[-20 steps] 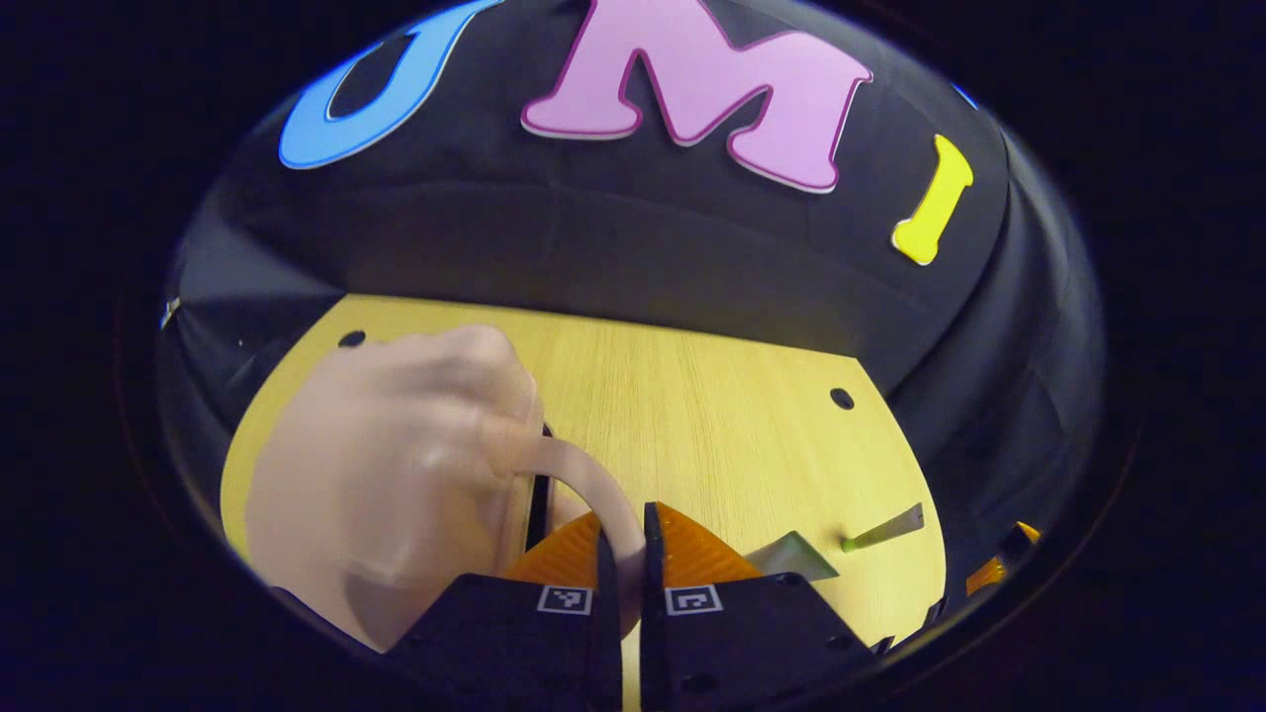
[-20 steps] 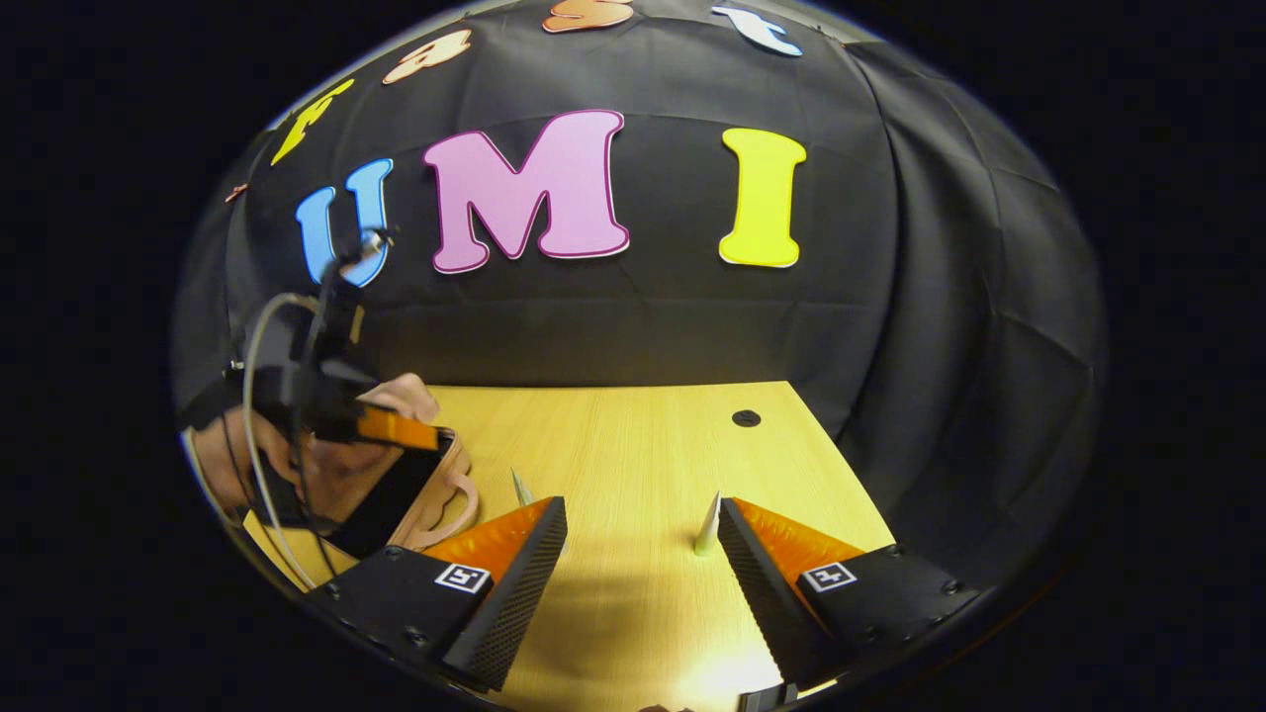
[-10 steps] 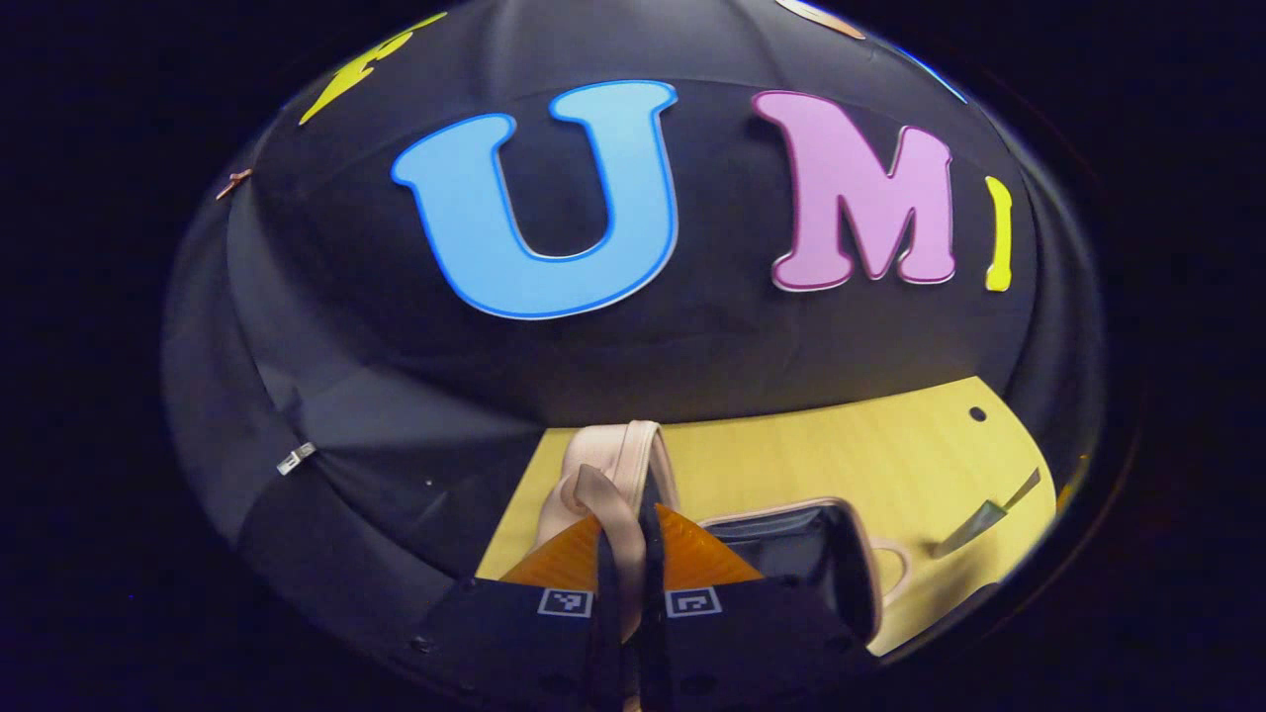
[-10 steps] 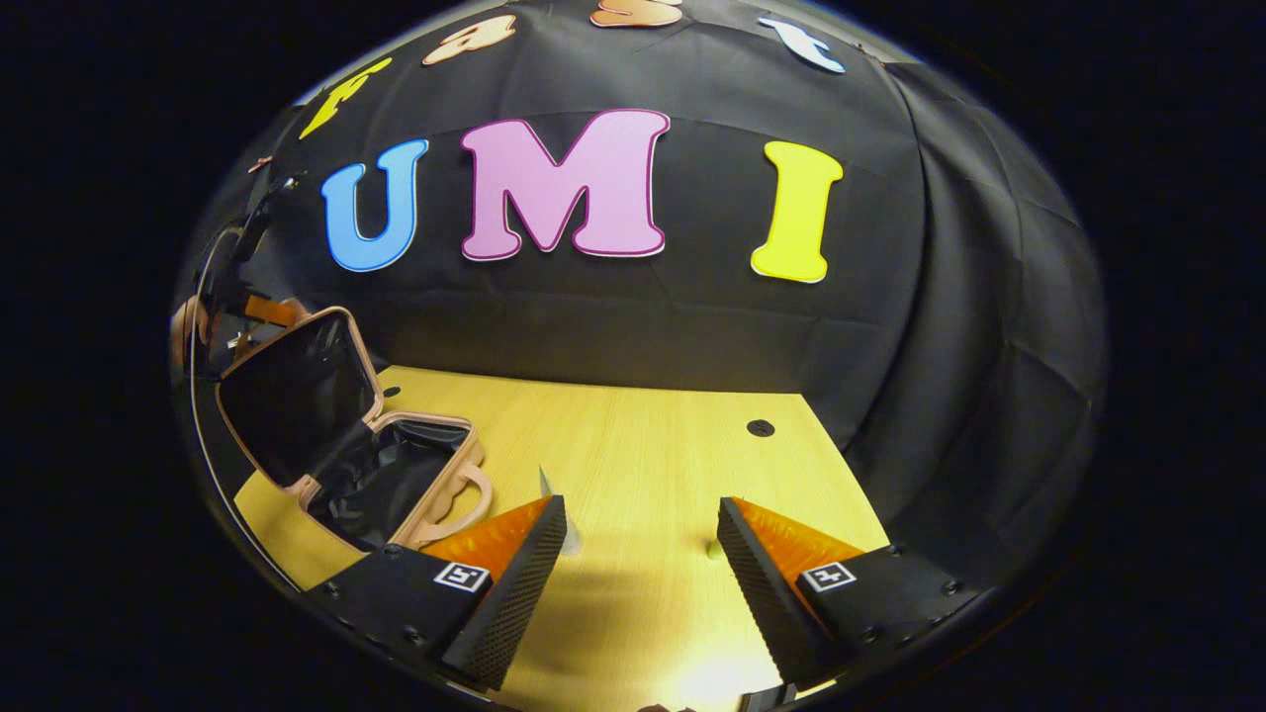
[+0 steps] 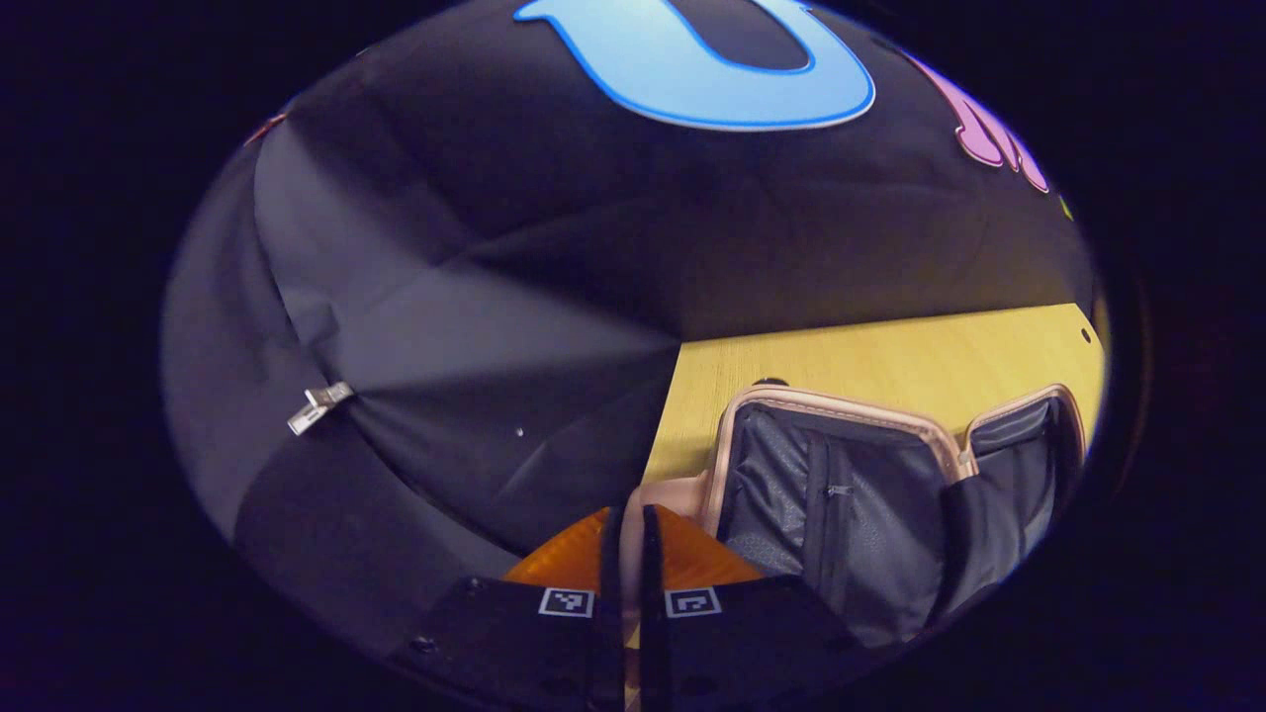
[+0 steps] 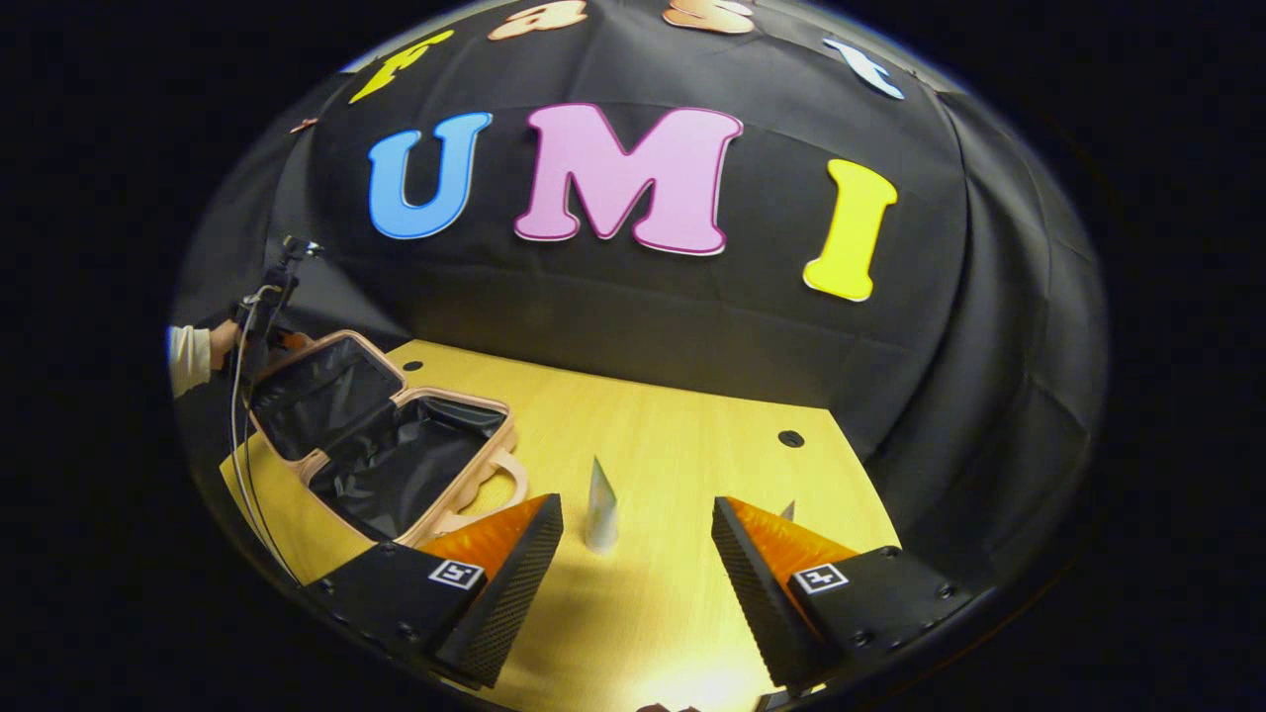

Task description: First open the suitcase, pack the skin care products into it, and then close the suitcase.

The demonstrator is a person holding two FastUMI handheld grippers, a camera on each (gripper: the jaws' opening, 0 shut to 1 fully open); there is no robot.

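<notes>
Suitcase [image 6: 381, 445] open at table's [image 6: 673, 465] left end, pink shell, dark lining; lid [image 6: 321, 396] tilted back, handle [image 6: 495, 485] facing right gripper. Left gripper [image 5: 627, 524] clenched on lid's pink handle [image 5: 658, 499], beside lined lid interior [image 5: 831, 494]. Same gripper far left in right gripper view [image 6: 259, 321], hand [image 6: 220, 341] behind it. Right gripper [image 6: 633, 539] released, jaws wide, low over table. Silver tube [image 6: 599, 506] upright between its fingers; second tube tip [image 6: 787, 510] by right finger.
</notes>
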